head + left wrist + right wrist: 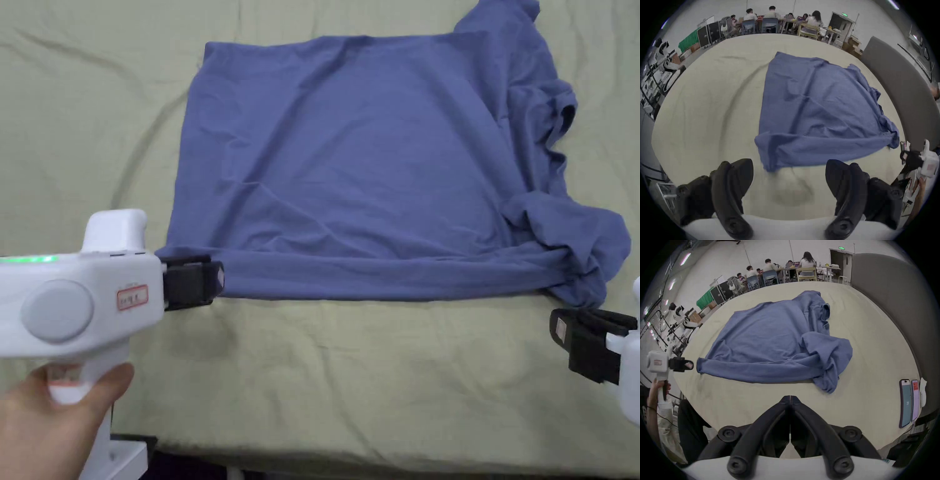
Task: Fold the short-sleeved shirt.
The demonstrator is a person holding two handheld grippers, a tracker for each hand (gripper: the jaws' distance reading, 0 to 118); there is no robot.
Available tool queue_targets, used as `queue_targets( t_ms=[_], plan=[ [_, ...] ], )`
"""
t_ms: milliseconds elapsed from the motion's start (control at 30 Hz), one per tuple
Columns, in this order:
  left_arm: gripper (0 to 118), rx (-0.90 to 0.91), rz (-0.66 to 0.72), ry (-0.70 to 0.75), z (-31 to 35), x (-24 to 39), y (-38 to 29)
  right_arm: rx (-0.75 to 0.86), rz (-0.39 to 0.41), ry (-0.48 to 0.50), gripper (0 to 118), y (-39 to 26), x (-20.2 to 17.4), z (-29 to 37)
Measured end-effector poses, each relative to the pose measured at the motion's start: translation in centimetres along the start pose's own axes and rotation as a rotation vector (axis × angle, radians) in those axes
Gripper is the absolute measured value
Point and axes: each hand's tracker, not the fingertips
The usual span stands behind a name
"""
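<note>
A blue short-sleeved shirt [369, 169] [815, 110] [773, 344] lies spread on a pale green sheet [350, 375], its near edge rolled into a fold and its right side bunched around a sleeve and the neck. My left gripper [215, 280] [789, 175] hovers at the shirt's near left corner, jaws wide apart with nothing between them. My right gripper [559, 328] [790, 398] sits just off the bunched near right corner, jaws pressed together and empty. Each gripper is held by a hand [50, 412].
A grey padded headboard [893, 305] borders the bed on the right. Two phones [909, 402] lie at the bed's right edge. Beyond the far edge, several people sit at tables [776, 21], with equipment racks [659, 68] on the left.
</note>
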Motion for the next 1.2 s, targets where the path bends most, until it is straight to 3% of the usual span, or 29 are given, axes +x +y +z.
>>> queue_targets(
  t_ms=[133,167,200,233,300,500,533,567,600,633,667,733,800,867,900,933,967,1000,1200],
  plan=[
    [100,-0.019,0.007,-0.017,-3.5,-1.0,1.2,-0.034,-0.006,0.010,2,-0.1,-0.4,-1.0],
    [95,-0.026,0.015,-0.033,-4.2,-1.4,1.5,-0.045,-0.010,0.013,2,-0.1,-0.4,-1.3],
    [68,-0.044,0.037,-0.090,-4.8,-1.8,1.3,-0.050,-0.013,0.012,2,-0.2,-0.5,-1.6],
    [3,-0.056,0.056,-0.140,-5.5,-2.0,1.1,-0.057,-0.013,0.010,2,-0.3,-0.5,-1.8],
    [2,-0.039,0.090,-0.124,-5.4,-1.9,0.8,-0.067,-0.008,0.004,2,-0.1,-0.6,-1.8],
    [2,-0.018,-0.033,-0.055,-2.4,-0.2,1.8,-0.045,-0.010,-0.007,4,0.9,-0.1,-1.6],
    [2,-0.009,-0.037,-0.055,-2.0,0.0,1.8,-0.022,-0.014,-0.027,44,1.3,0.3,-1.4],
    [2,-0.008,-0.033,-0.048,-1.7,0.3,2.1,0.013,-0.030,-0.058,97,1.8,0.6,-1.2],
    [2,-0.005,-0.025,-0.051,-1.5,0.3,2.2,0.015,-0.032,-0.063,118,2.1,1.0,-1.6],
    [2,0.008,-0.010,-0.050,-1.2,0.2,2.2,-0.006,-0.028,-0.053,118,2.6,1.5,-2.4],
    [2,0.007,0.020,-0.045,-1.0,0.0,2.3,0.073,-0.030,-0.108,118,3.2,2.3,-2.9],
    [2,0.003,0.034,-0.048,-1.0,0.0,2.4,-0.004,-0.089,-0.062,118,4.1,3.3,-5.5],
    [2,0.005,0.027,-0.042,-1.0,0.0,2.3,-0.033,-0.088,-0.085,118,4.5,4.3,-7.1],
    [2,-0.006,-0.025,-0.012,-1.1,0.6,2.2,-0.089,-0.064,-0.137,101,4.6,5.0,-9.5],
    [2,-0.015,-0.051,0.002,-1.3,0.8,2.2,-0.103,-0.060,-0.125,101,4.6,5.2,-10.5],
    [2,-0.021,-0.064,0.007,-1.5,0.9,2.2,-0.107,-0.058,-0.086,24,4.5,5.6,-10.3],
    [2,-0.034,-0.058,0.000,-1.8,1.2,2.1,-0.059,-0.125,-0.040,14,4.0,5.4,-9.9],
    [2,-0.037,-0.048,-0.002,-1.9,1.3,2.1,-0.026,-0.146,-0.033,14,3.9,5.0,-9.3],
    [2,0.020,-0.017,0.005,0.2,1.3,4.0,0.023,-0.031,-0.073,14,6.2,3.5,-4.9]
  ],
)
